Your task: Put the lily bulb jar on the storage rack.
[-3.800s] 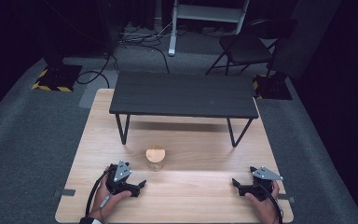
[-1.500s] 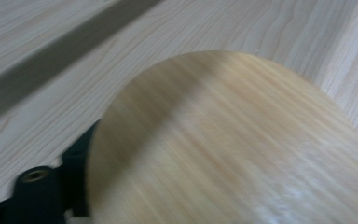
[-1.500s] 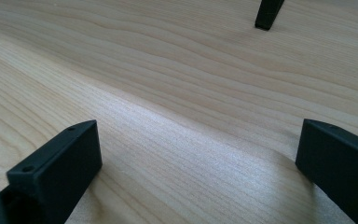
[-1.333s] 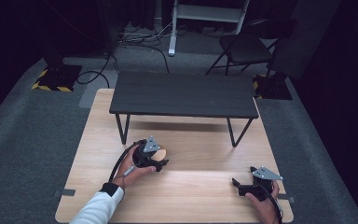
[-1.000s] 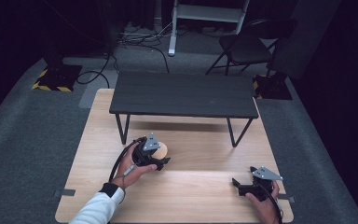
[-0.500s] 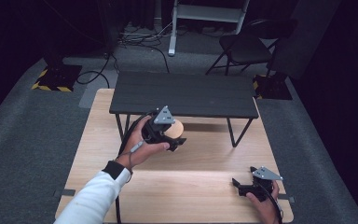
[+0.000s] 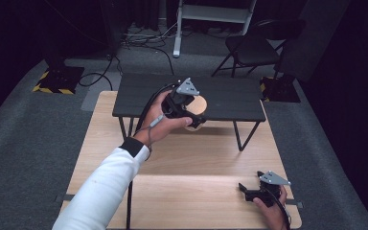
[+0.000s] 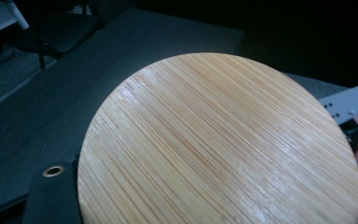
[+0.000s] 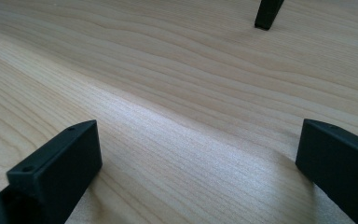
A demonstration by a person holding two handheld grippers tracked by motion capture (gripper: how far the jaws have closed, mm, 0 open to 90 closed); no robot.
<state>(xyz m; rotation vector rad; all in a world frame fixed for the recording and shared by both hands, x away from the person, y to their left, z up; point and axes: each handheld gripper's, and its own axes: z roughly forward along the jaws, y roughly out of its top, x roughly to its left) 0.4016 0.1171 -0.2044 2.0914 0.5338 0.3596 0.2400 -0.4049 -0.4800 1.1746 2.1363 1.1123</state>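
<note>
My left gripper (image 7: 195, 115) is raised to the front edge of the small black shelf table (image 7: 139, 93) and is shut on a jar with a round bamboo lid (image 7: 197, 105). In the left gripper view the bamboo lid (image 8: 219, 144) spreads across the picture, with the black jaws at its lower corners and the dark shelf top behind it. My right gripper (image 7: 244, 190) rests on the wooden table (image 7: 191, 191) at the front right. In the right gripper view my right gripper (image 9: 198, 170) is open, with bare wood between its jaws.
The black shelf table stands on thin legs (image 7: 242, 139) over the far half of the wooden table; one leg foot (image 9: 266, 14) stands ahead of the right gripper. Grey carpet surrounds the table, with a chair (image 7: 254, 45) and cables (image 7: 143, 40) behind.
My left gripper closed on the jar on the wooden table, then lifted it up and away to the height of the black shelf top. The right gripper has stayed still.
</note>
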